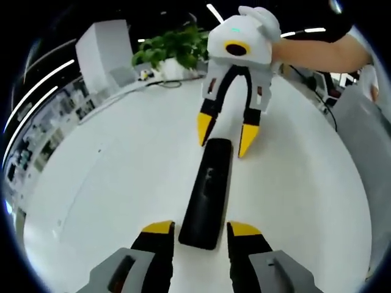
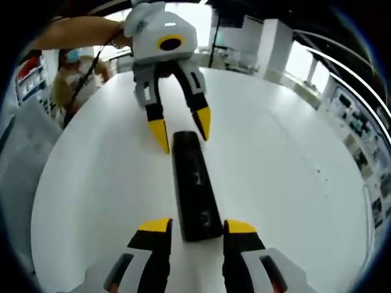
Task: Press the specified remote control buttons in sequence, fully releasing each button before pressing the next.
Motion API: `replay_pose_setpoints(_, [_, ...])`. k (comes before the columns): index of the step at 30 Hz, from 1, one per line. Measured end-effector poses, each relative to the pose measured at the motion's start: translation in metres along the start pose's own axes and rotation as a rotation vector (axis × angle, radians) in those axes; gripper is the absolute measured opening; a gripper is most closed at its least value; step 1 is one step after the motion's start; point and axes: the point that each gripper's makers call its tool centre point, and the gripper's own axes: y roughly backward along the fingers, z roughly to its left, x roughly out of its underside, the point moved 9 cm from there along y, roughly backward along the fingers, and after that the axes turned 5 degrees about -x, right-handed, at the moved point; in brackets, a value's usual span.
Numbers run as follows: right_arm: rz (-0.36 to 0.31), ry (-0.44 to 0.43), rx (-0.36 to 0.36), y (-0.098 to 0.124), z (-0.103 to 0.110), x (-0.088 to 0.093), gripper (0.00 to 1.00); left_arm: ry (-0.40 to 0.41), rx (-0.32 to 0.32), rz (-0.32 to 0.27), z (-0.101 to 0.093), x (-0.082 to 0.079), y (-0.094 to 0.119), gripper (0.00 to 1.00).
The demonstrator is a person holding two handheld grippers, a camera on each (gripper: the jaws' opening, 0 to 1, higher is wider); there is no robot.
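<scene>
A long black remote control (image 1: 208,192) lies flat on the round white table (image 1: 110,177), its buttons too dark to make out. My left gripper (image 1: 201,229) is open, and its yellow-tipped jaws stand either side of the remote's near end. My right gripper (image 1: 226,134) faces it from the far end, also open, its tips straddling that end. In the right gripper view the remote (image 2: 194,186) runs from my right gripper (image 2: 197,226) to the left gripper (image 2: 181,127). Neither gripper holds anything.
A potted green plant (image 1: 171,52) and a white block (image 1: 104,52) stand beyond the table's far edge. The person's arm (image 1: 317,52) reaches in behind the right gripper. Another person (image 2: 76,73) sits past the table's edge (image 2: 43,201).
</scene>
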Motion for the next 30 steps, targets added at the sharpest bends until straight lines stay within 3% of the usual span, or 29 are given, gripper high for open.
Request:
replay_pose_setpoints(5, [-0.018, -0.017, 0.019, 0.002, 0.001, 0.001, 0.31, 0.069, -0.025, -0.060, 0.000, -0.003, 0.003, 0.36])
replay_pose_setpoints(19, [-0.127, -0.114, 0.102, 0.009, -0.003, 0.005, 0.35, 0.189, -0.100, -0.129, -0.006, 0.002, 0.005, 0.48])
replay_pose_setpoints(23, [-0.163, -0.137, 0.136, 0.011, -0.003, 0.003, 0.38, 0.245, -0.137, -0.173, -0.004, 0.000, 0.008, 0.51])
replay_pose_setpoints(30, [-0.227, -0.197, 0.194, 0.014, -0.005, 0.004, 0.40, 0.290, -0.201, -0.201, -0.006, 0.002, 0.011, 0.55])
